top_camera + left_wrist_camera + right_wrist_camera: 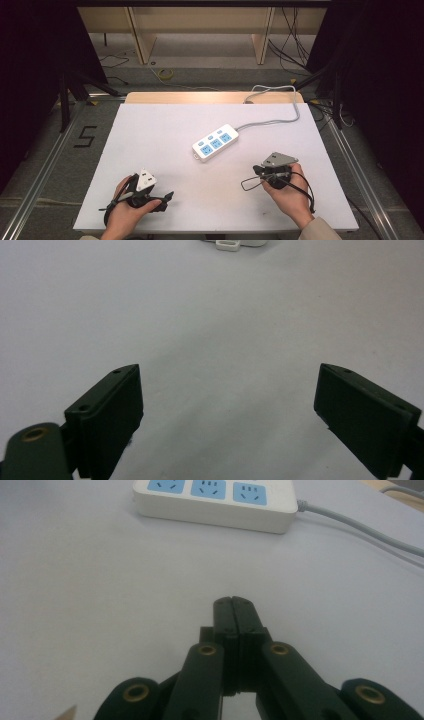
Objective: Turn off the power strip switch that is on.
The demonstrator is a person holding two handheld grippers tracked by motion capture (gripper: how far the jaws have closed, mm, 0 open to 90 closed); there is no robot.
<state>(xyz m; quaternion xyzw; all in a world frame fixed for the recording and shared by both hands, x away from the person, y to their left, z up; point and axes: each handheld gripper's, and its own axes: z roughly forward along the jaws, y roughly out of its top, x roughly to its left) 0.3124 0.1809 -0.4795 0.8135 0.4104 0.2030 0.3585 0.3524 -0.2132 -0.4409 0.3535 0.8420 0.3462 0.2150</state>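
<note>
A white power strip [215, 142] with blue sockets lies at the middle of the white table, its grey cable [272, 119] running off to the back right. The strip's sockets [210, 489] sit straight ahead in the right gripper view, and its end tab [231, 244] peeks in at the top of the left gripper view. My left gripper [165, 198] rests near the front left edge, jaws wide apart with nothing between them [227, 415]. My right gripper [256, 170] is at the front right, its jaws pressed together and empty [233, 605].
The white tabletop [165, 130] has bare room all around the strip. Beyond its far edge are a wooden bench frame [200, 30] and loose cables on the floor [165, 74]. Dark stands [65, 95] flank the table.
</note>
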